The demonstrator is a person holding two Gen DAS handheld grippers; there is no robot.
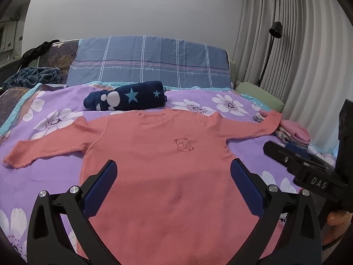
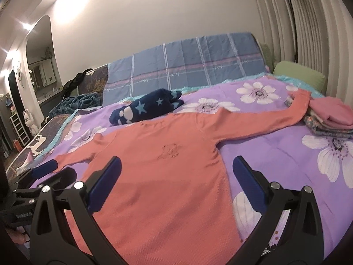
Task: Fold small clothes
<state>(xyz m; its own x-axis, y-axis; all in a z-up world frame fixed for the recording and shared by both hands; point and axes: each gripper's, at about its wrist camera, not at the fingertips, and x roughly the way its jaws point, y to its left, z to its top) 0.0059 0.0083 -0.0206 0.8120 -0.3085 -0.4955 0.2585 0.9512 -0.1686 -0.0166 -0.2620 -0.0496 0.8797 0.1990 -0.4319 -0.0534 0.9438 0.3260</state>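
I read "DAS" in white letters on the body of my right tool (image 1: 293, 154), which sits to the right of my left tool (image 1: 174, 167) in the left wrist view. In the right wrist view, small white lettering on the left tool (image 2: 44, 167) is too blurred for me to make out. On the blue plaid cover (image 1: 152, 61) at the head of the bed, the word "love" repeats in script along a pale stripe.

Both tools are spread wide, holding nothing, hovering above the hem end of one coral long-sleeved shirt (image 1: 158, 165). It lies flat, face up, straight ahead of both tools on the purple floral bedspread (image 1: 44, 176), both sleeves stretched outward. One small outlined bear (image 1: 183, 145) is stitched on its chest.

Beyond the collar lies one rolled navy blanket (image 1: 125, 98) with two light blue stars and white paw prints. Ahead and to the right of my right tool (image 2: 176, 170), one stack of folded clothes (image 2: 328, 119), pink on top, touches the far sleeve cuff. One green pillow (image 2: 300, 76) sits beyond it, and one black floor lamp (image 1: 270, 50) stands by the curtain (image 1: 304, 55).
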